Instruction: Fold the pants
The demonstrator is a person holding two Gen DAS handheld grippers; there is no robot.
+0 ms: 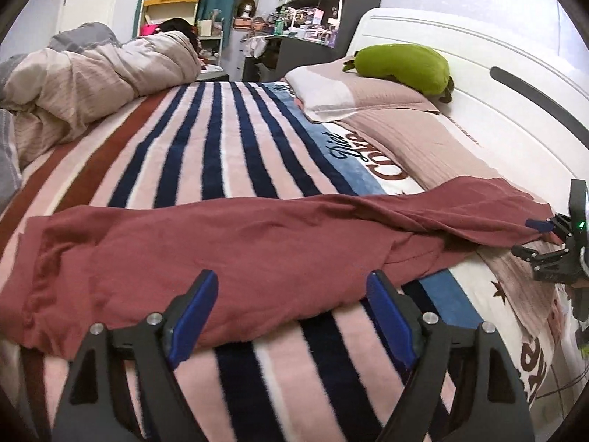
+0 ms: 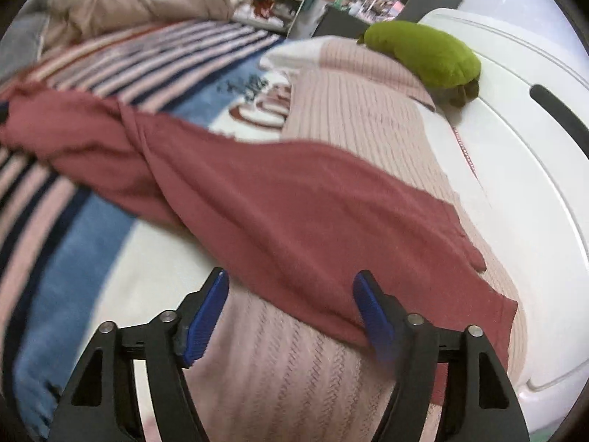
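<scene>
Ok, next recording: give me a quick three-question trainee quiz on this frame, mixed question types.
1. True or false: the left gripper is shut on the dark red cotton pants.
2. Multiple choice: the green plush toy lies on A) the striped pink and navy fleece blanket, B) the pink and white pillow by the white headboard, C) the pants.
3. Fill in: the right gripper has its jaws ____ at the near edge of the pants.

Key: 1 false, its jaws stand apart at the edge of the cloth. 2 B. 3 open.
</scene>
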